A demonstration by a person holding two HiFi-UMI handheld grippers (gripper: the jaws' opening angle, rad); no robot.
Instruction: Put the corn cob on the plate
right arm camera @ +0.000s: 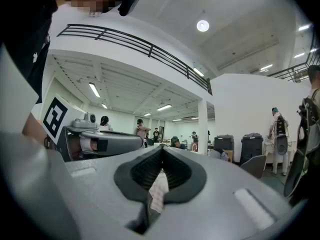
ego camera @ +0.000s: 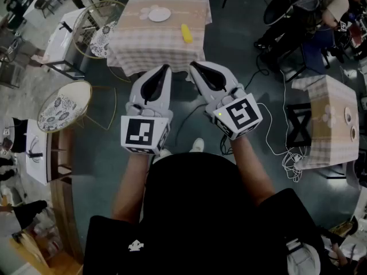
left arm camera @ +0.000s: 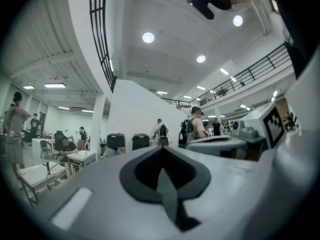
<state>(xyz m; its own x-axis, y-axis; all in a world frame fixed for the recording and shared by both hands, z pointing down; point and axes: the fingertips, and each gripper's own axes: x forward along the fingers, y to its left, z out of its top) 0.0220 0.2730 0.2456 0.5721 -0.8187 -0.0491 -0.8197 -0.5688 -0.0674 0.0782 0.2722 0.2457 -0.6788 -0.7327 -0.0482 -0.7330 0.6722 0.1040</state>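
Checkered counter (ego camera: 143,47) ahead carries the corn cob (ego camera: 187,33), lying right of the plate (ego camera: 159,15). I hold left gripper (ego camera: 167,67) and right gripper (ego camera: 191,65) level, fingers pressed together on nothing, since both look short of reach.

Dark grey floor (ego camera: 229,44), checked-cloth table (ego camera: 143,50), round chairs (ego camera: 63,106), white walls (left arm camera: 132,109), ceiling lights (left arm camera: 148,37)

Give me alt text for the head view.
A person holds the left gripper and right gripper, both shut and empty, before a cloth-covered table. On it, a yellow corn cob lies right of a white plate, apart.
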